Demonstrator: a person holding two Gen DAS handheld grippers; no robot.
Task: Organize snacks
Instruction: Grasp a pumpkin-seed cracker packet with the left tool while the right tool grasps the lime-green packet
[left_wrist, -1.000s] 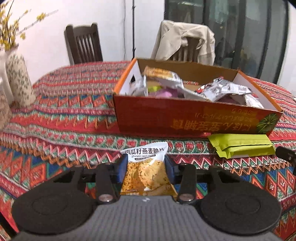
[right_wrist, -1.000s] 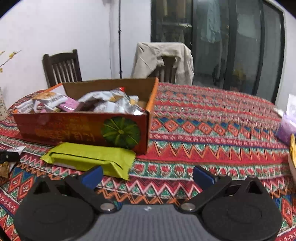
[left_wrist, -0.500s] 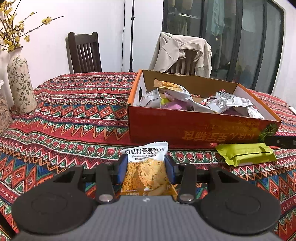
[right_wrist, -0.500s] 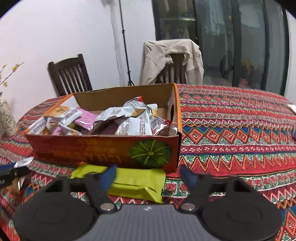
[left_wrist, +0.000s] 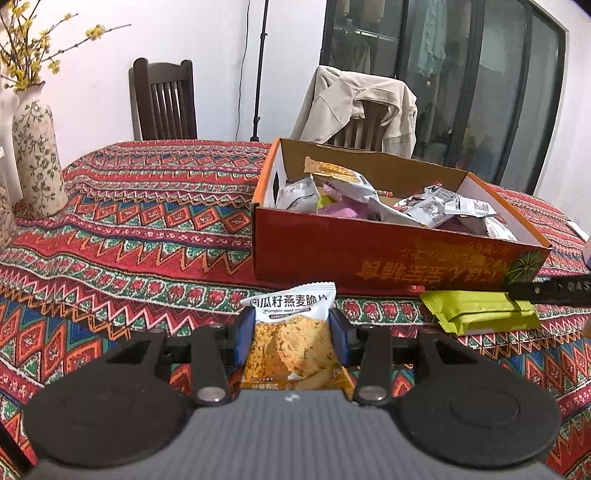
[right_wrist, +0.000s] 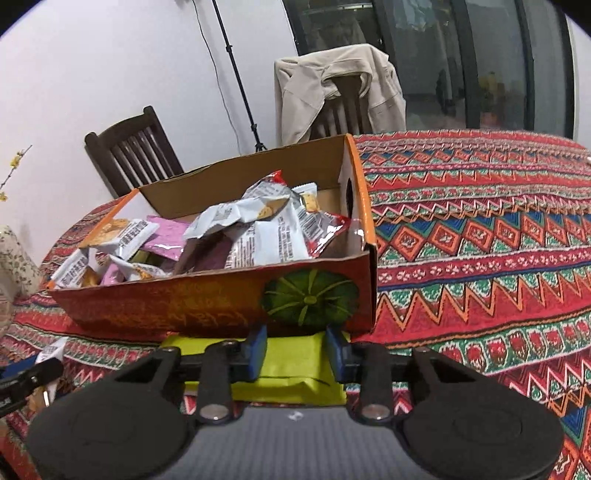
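An orange cardboard box (left_wrist: 369, 254) (right_wrist: 184, 306) holding several snack packets stands on the patterned tablecloth. My left gripper (left_wrist: 291, 330) is shut on a pumpkin-seed oat crisp packet (left_wrist: 291, 347), held just in front of the box's near wall. A flat green packet (right_wrist: 291, 363) (left_wrist: 476, 314) lies against the box's front right corner. My right gripper (right_wrist: 295, 350) sits over it with its jaws closing, and the blue pads (right_wrist: 256, 350) pinch the packet's middle. One right finger (left_wrist: 554, 291) shows at the edge of the left wrist view.
A flowered vase (left_wrist: 35, 158) with yellow blossoms stands at the table's left edge. Behind the table are a dark wooden chair (left_wrist: 162, 99), a chair draped with a beige jacket (left_wrist: 354, 103) and a thin black stand (left_wrist: 258, 74). Bare tablecloth (right_wrist: 480, 240) stretches right of the box.
My right gripper has swung left towards the box, come over the green packet, and its wide-open jaws have closed onto it. The left gripper keeps its hold on the crisp packet, little moved.
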